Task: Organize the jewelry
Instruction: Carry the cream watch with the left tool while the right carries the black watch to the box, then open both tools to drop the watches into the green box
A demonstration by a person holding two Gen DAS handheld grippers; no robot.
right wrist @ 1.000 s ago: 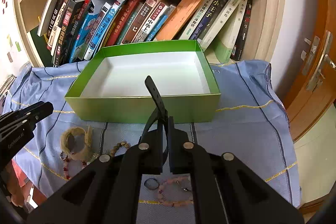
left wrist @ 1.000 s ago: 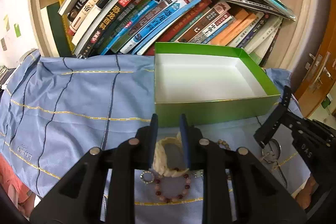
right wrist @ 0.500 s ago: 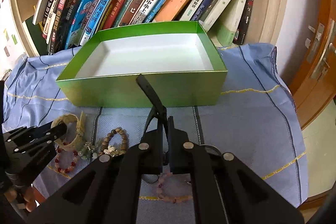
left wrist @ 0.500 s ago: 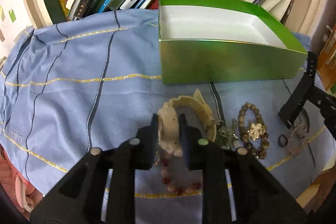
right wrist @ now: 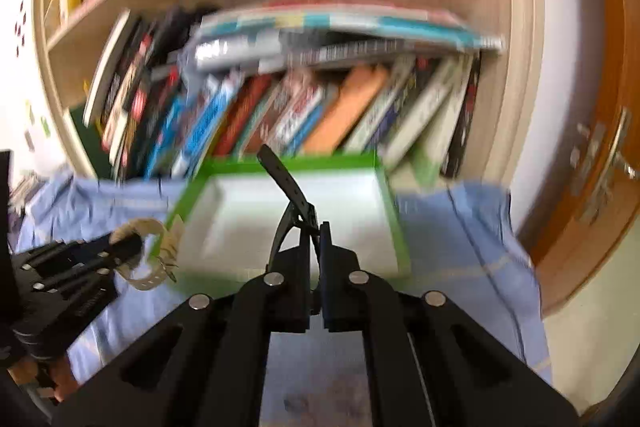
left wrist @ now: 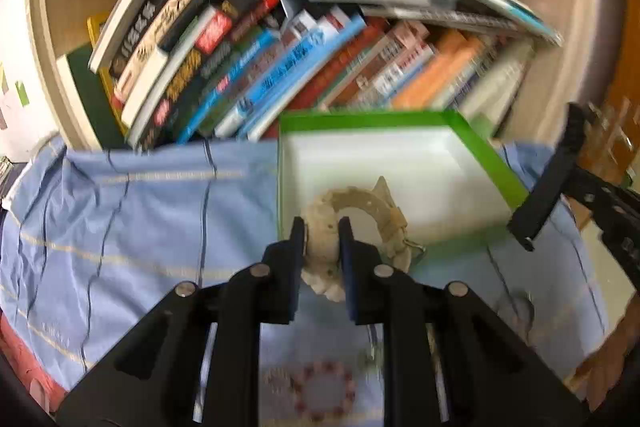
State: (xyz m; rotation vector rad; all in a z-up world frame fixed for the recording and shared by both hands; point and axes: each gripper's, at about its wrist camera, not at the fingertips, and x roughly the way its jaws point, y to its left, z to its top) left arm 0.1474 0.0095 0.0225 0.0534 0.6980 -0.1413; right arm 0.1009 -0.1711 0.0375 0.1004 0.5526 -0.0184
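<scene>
My left gripper (left wrist: 322, 227) is shut on a cream beaded bracelet (left wrist: 360, 223) and holds it in the air at the near left corner of the open green box (left wrist: 496, 163). The bracelet also shows in the right wrist view (right wrist: 150, 255), beside the box (right wrist: 394, 227). My right gripper (right wrist: 316, 227) is shut on a black strap (right wrist: 286, 183) that sticks up in front of the box. That strap also shows at the right of the left wrist view (left wrist: 554, 171). A red bead bracelet (left wrist: 322, 395) lies on the blue cloth (left wrist: 120, 227) below my left gripper.
A wooden bookshelf (left wrist: 280, 39) full of leaning books stands right behind the box. An orange door with a handle (right wrist: 608, 163) is at the right. More small jewelry (left wrist: 520, 311) lies blurred on the cloth at the right.
My left gripper closed on the cream bracelet and lifted it off the cloth up to the box's near left corner. My right gripper rose with the black strap toward the box. Both views are motion-blurred.
</scene>
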